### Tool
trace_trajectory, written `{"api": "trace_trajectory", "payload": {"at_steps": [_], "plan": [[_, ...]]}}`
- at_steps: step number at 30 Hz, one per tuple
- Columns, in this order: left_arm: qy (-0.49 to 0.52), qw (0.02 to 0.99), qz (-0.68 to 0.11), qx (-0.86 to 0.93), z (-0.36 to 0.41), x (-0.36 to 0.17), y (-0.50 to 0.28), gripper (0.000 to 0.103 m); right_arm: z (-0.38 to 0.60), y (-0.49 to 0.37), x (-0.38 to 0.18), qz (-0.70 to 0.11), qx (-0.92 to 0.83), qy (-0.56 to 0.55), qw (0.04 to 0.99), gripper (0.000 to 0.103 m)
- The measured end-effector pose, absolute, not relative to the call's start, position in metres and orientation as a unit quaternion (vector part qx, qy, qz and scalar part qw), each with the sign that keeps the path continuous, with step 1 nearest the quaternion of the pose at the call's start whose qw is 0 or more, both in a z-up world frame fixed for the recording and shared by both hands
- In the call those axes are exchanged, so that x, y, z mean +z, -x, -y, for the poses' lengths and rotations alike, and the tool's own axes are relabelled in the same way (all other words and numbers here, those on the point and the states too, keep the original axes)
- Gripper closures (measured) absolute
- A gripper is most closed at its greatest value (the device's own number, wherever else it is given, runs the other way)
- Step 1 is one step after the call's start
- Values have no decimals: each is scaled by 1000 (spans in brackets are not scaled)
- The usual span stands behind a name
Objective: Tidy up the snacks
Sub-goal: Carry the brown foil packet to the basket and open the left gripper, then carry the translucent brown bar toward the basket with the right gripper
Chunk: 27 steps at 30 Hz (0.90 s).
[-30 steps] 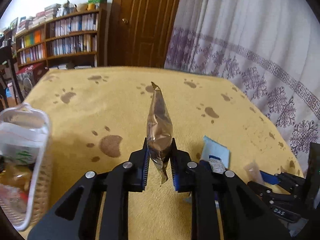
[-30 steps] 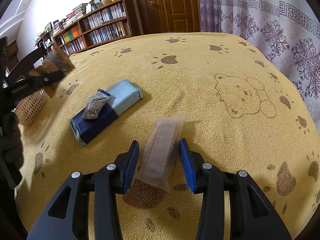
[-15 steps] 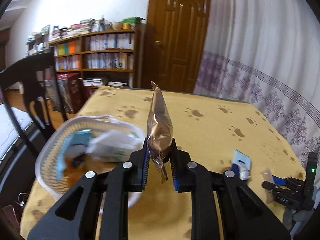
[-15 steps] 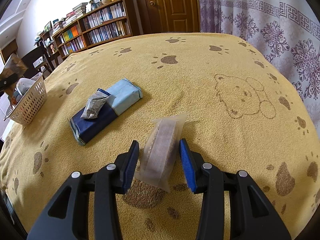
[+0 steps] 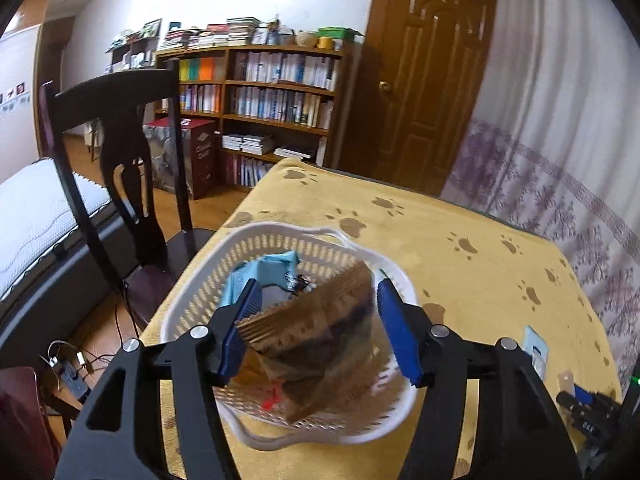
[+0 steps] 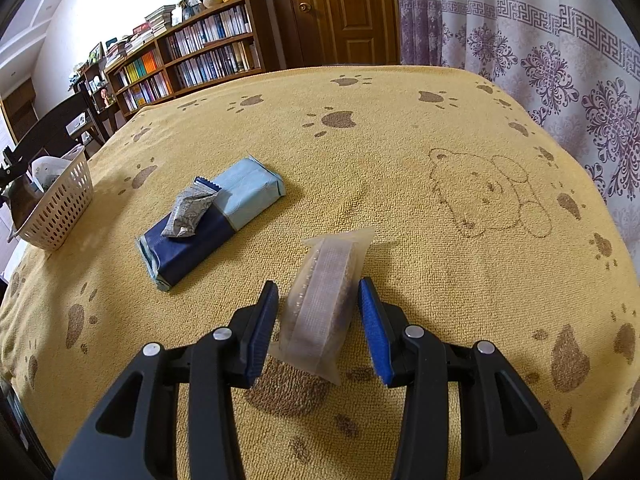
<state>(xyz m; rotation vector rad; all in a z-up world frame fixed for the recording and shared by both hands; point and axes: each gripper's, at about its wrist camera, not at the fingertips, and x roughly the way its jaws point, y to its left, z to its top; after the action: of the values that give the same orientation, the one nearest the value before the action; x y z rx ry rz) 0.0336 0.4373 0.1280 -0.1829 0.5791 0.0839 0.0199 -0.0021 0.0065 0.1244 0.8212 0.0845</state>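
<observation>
Left gripper (image 5: 316, 326) is hovering right over the white basket (image 5: 362, 426), jaws spread wide, and the brown snack bag (image 5: 320, 346) sits tilted between them, blurry, lying in the basket on the other snacks. In the right view, the basket shows at 9 o'clock and a blue pack (image 6: 236, 206) with a silver wrapper (image 6: 192, 212) on top at 10. Right gripper (image 6: 320, 326) is parted around a clear cracker packet (image 6: 324, 308) on the yellow cloth (image 6: 460, 288), pads not touching it.
</observation>
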Motion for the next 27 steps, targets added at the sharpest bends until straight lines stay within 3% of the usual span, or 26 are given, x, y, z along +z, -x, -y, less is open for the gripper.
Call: {"api": "trace_trajectory", "payload": {"at_steps": [13, 21, 27], "plan": [[51, 961, -258, 80, -441, 134, -28, 37, 3, -20, 6, -399, 41, -61, 914, 61], [58, 944, -303, 120, -464, 98, -51, 30, 2, -20, 6, -399, 41, -61, 914, 61], [63, 946, -295, 115, -464, 110, -45, 29, 2, -20, 6, -398, 41, -61, 914, 61]]}}
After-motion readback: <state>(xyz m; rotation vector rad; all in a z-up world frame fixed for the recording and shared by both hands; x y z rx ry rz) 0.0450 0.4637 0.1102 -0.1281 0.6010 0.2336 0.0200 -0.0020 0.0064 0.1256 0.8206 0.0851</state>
